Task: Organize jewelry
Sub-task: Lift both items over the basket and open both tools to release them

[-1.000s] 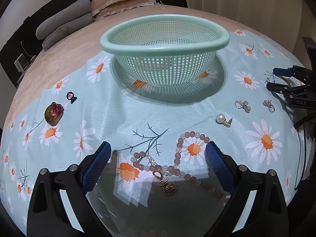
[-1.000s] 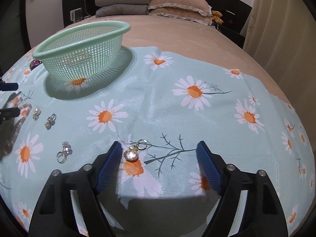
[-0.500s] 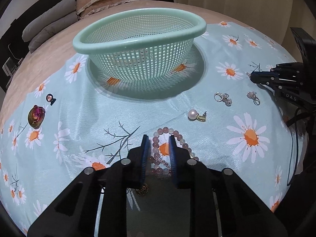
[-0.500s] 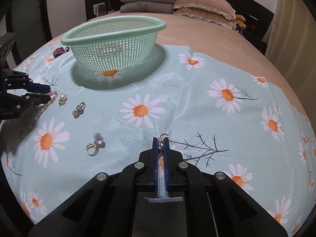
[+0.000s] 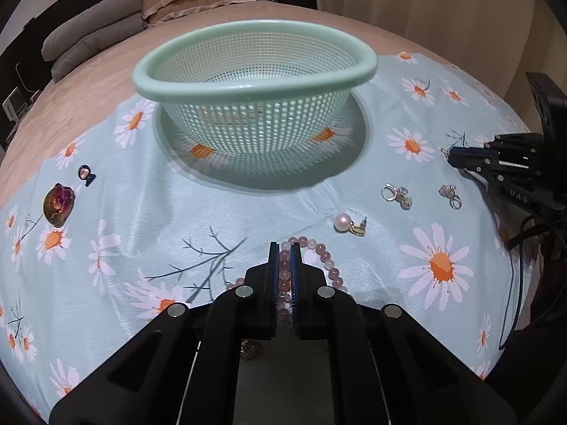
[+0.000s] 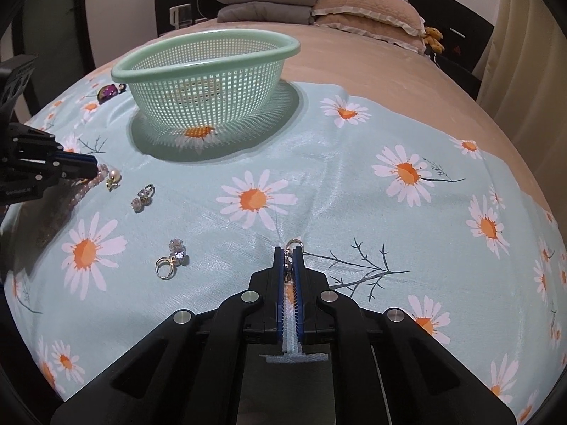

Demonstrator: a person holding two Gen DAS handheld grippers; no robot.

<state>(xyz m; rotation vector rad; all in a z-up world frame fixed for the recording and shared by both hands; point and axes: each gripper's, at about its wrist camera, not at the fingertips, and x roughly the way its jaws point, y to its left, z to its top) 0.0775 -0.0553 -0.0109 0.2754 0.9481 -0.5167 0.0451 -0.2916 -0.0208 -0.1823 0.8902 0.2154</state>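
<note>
My left gripper (image 5: 284, 248) is shut on a pink bead bracelet (image 5: 324, 252) that lies on the daisy cloth; its gold charm (image 5: 250, 349) shows under the gripper body. My right gripper (image 6: 289, 252) is shut on a small silver ring earring (image 6: 295, 244) on the cloth. A mint green mesh basket (image 5: 255, 106) stands behind, also in the right wrist view (image 6: 205, 81). Loose on the cloth are a pearl earring (image 5: 345, 222), two crystal earrings (image 5: 395, 194) (image 5: 450, 193), a purple brooch (image 5: 58, 204) and a small dark charm (image 5: 85, 173).
The light blue daisy cloth (image 6: 354, 184) covers a beige bed. Pillows and folded grey bedding (image 6: 269, 0) lie at the headboard. A curtain (image 6: 524, 53) hangs on the right. The right gripper's cable (image 5: 514, 248) trails at the cloth's right edge.
Both grippers went from wide open to shut: the left closed on the bead bracelet, the right on the small earring. Both have tilted up, bringing the basket closer in view.
</note>
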